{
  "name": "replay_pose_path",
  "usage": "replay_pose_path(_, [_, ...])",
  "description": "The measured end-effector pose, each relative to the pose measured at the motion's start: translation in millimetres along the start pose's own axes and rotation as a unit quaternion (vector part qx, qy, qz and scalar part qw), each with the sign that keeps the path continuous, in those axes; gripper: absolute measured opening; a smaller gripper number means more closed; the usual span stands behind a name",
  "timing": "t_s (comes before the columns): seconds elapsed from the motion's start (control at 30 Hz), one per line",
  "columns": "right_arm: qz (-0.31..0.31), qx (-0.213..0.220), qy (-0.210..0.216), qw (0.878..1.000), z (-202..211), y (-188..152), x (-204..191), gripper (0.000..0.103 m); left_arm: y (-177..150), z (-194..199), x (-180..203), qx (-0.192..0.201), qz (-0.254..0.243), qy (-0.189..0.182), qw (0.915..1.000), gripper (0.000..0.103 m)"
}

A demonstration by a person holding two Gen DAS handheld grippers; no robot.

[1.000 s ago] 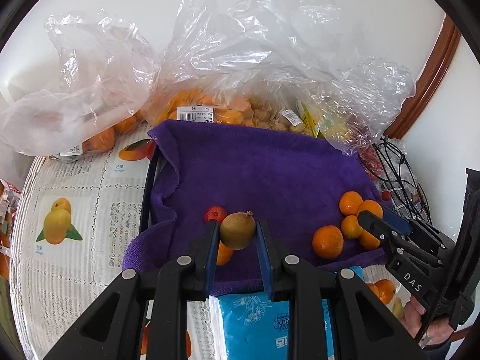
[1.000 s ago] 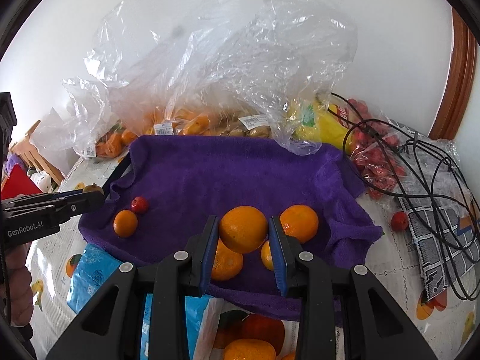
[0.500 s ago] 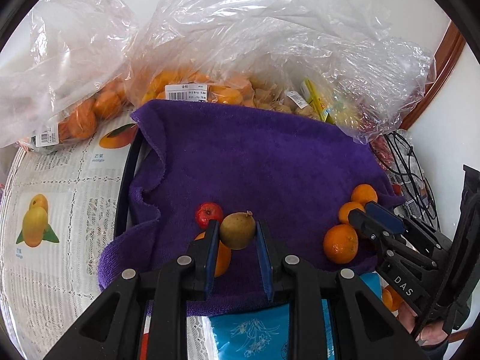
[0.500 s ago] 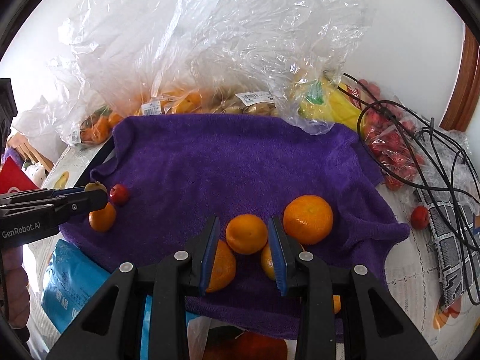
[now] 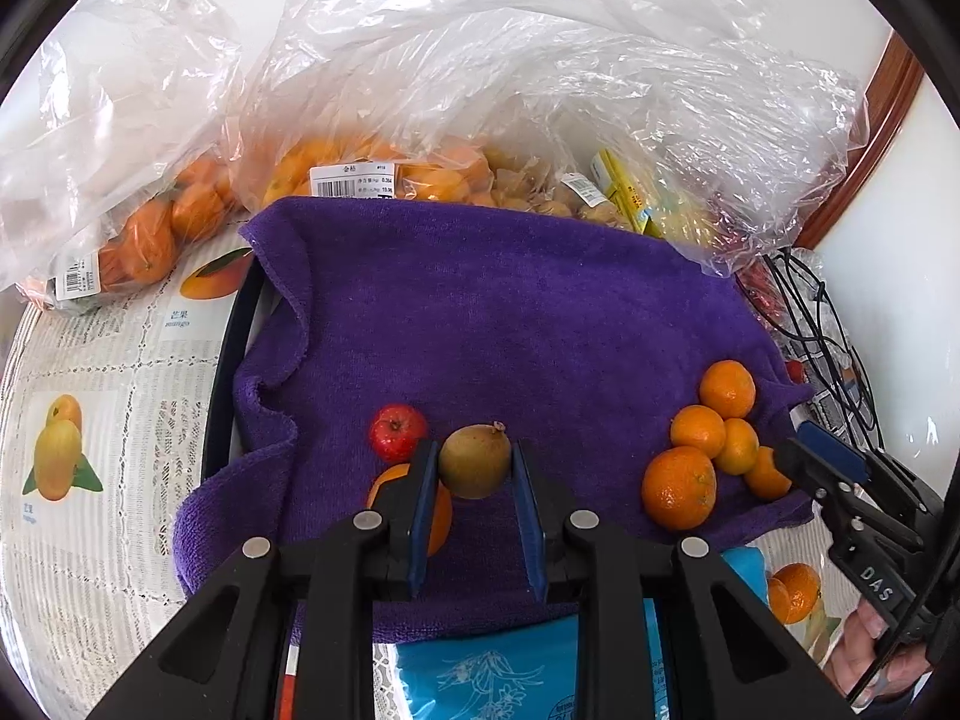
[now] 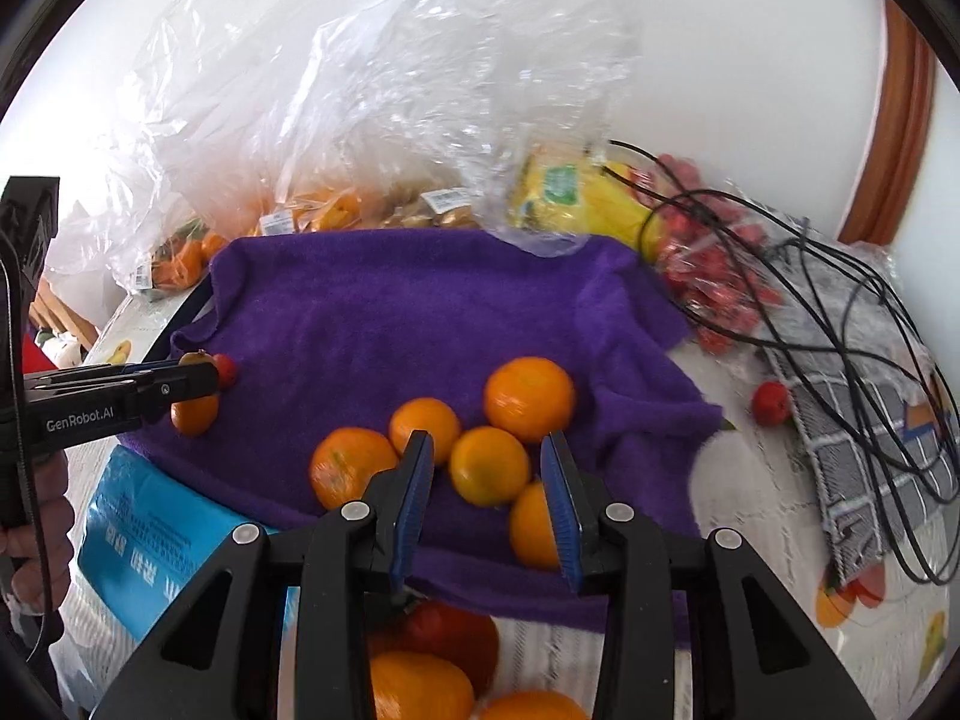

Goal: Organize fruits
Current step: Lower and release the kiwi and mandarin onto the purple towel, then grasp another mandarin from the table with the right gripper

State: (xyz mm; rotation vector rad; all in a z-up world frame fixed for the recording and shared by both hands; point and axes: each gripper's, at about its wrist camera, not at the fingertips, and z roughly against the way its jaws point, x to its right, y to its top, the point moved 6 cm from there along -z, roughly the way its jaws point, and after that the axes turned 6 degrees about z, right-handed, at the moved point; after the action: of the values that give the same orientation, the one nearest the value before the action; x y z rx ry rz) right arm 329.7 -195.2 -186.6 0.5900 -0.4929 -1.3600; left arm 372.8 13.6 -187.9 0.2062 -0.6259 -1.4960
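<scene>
Now the right gripper (image 6: 487,489) has let go: its fingers are opening, and the orange (image 6: 489,465) it carried rests on the towel (image 6: 384,306), apparently touching the pile. At nine o'clock, the left gripper (image 5: 474,495) stays clamped on a kiwi (image 5: 475,461).

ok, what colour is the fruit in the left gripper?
Greenish-brown fruit, pinched in the left gripper; the left wrist view shows it best.

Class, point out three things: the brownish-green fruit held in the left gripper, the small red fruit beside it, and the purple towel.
Brownish-green fruit (image 5: 474,461), left wrist view, middle of its skin.
Red fruit (image 5: 396,431), left wrist view, its rounded front.
Purple towel (image 5: 492,312), left wrist view, bare middle.
</scene>
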Motion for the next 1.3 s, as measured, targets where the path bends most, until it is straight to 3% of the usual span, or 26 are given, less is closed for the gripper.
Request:
replay_pose_path(0.17, [-0.019, 0.007, -0.007, 1.0, 19.9, -10.3, 12.1, 0.04, -1.6, 5.1, 2.4, -0.003, 0.005, 0.003, 1.0, 0.039])
replay_pose_path(0.33, [-0.029, -0.002, -0.002, 1.0, 30.5, -27.5, 15.2, 0.041, -6.6, 22.2, 2.0, 0.008, 0.008, 0.006, 0.9999, 0.044])
replay_pose_path(0.9, [-0.04, -0.03, 0.024, 0.998, 52.0, -95.5, 4.6, 0.041, -48.4, 75.9, 7.4, 0.031, 0.014, 0.015, 0.9993, 0.05])
replay_pose_path(1.3, [-0.034, -0.034, 0.024, 0.999, 24.1, -100.7, 8.7, 0.045, -68.4, 83.4, -2.3, 0.022, 0.019, 0.03, 0.9991, 0.05])
